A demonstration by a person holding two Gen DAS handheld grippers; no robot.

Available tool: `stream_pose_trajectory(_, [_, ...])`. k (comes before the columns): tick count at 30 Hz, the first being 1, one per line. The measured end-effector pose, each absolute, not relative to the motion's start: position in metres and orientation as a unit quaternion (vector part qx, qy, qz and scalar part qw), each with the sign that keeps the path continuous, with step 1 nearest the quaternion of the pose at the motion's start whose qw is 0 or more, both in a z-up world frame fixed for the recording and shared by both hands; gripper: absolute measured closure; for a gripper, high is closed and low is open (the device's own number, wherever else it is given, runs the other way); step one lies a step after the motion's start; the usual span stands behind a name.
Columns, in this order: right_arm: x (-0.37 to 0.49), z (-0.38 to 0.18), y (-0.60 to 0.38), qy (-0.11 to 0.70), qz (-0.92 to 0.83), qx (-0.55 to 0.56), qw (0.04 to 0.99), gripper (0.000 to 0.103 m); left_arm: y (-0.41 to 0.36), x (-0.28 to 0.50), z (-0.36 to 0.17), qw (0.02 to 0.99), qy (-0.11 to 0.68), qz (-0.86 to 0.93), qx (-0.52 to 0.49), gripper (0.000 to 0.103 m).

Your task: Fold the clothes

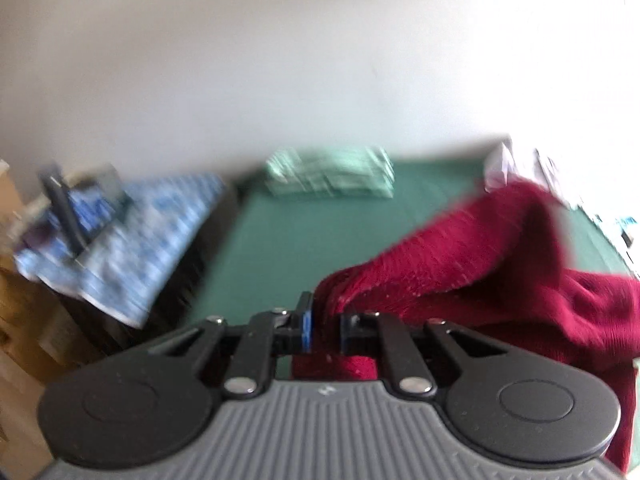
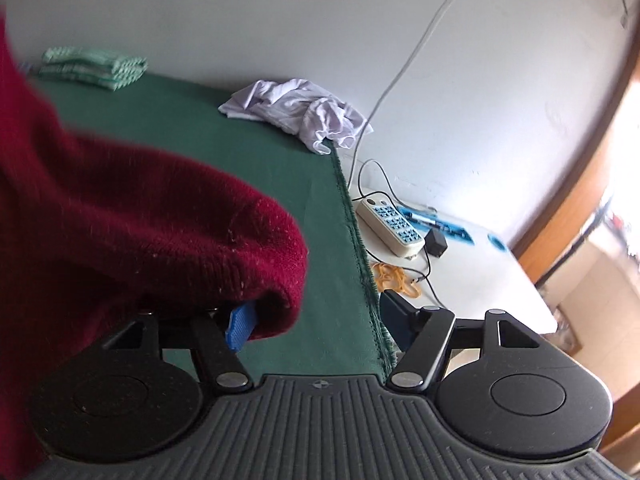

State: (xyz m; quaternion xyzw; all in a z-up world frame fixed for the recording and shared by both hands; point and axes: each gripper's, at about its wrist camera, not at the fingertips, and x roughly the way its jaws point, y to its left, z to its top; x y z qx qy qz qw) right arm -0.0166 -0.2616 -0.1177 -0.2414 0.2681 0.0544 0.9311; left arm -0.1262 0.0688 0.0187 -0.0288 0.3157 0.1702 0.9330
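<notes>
A dark red knitted garment (image 1: 480, 256) hangs lifted above the green-covered table (image 1: 288, 248). My left gripper (image 1: 326, 326) is shut on a bunched edge of it, which passes between the blue-padded fingers. In the right wrist view the same red garment (image 2: 132, 216) fills the left side and drapes over the left fingertip (image 2: 240, 326). My right gripper (image 2: 316, 324) stands open, jaws wide apart over the green table's (image 2: 256, 152) right edge, with only green cloth showing between them. This view is sharp; the left one is blurred.
A folded mint striped stack (image 1: 332, 176) (image 2: 96, 66) lies at the far end. A crumpled white garment (image 2: 300, 110) sits at the far right edge. On a lower white surface (image 2: 480, 276) are a remote (image 2: 390, 226), cables and rubber bands. Blue patterned cloth (image 1: 132, 232) lies left.
</notes>
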Motion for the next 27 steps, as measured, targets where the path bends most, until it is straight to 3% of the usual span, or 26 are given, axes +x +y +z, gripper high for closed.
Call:
stream_pose_trajectory(3, [-0.008,-0.129,-0.254,0.251,0.058,-0.263,0.930,0.043,0.073,-0.135,0.050,0.941,0.288,0.177,-0.011,0.093])
stream_pose_trajectory(4, [-0.003,-0.126,-0.255,0.256,0.071,-0.236,0.935,0.051,0.074,-0.138,0.060,0.944,0.278,0.179,-0.005,0.093])
stream_pose_trajectory(5, [0.004,-0.123,-0.256,0.263,0.086,-0.206,0.938,0.062,0.075,-0.140,0.071,0.946,0.269,0.181,0.001,0.092])
stream_pose_trajectory(6, [0.010,-0.119,-0.256,0.270,0.102,-0.176,0.941,0.098,0.077,-0.143,0.081,0.948,0.259,0.183,0.007,0.092])
stream_pose_trajectory(7, [0.017,-0.113,-0.258,0.280,0.112,-0.140,0.943,0.100,0.078,-0.146,0.092,0.950,0.250,0.185,0.013,0.092])
stream_pose_trajectory(9, [0.029,-0.089,-0.269,0.288,0.133,-0.066,0.946,0.100,0.081,-0.152,0.113,0.954,0.231,0.189,0.025,0.092])
stream_pose_trajectory(16, [0.088,-0.012,-0.262,0.275,0.153,0.014,0.949,0.100,0.099,-0.154,0.175,0.960,0.160,0.214,0.086,0.091])
stream_pose_trajectory(22, [0.138,0.054,-0.255,0.261,0.168,0.077,0.947,0.100,0.148,-0.056,0.167,0.955,0.205,0.201,0.078,0.092])
stream_pose_trajectory(27, [0.185,0.099,-0.236,0.234,0.156,0.123,0.952,0.100,0.179,0.014,0.209,0.962,0.175,0.203,0.056,0.094])
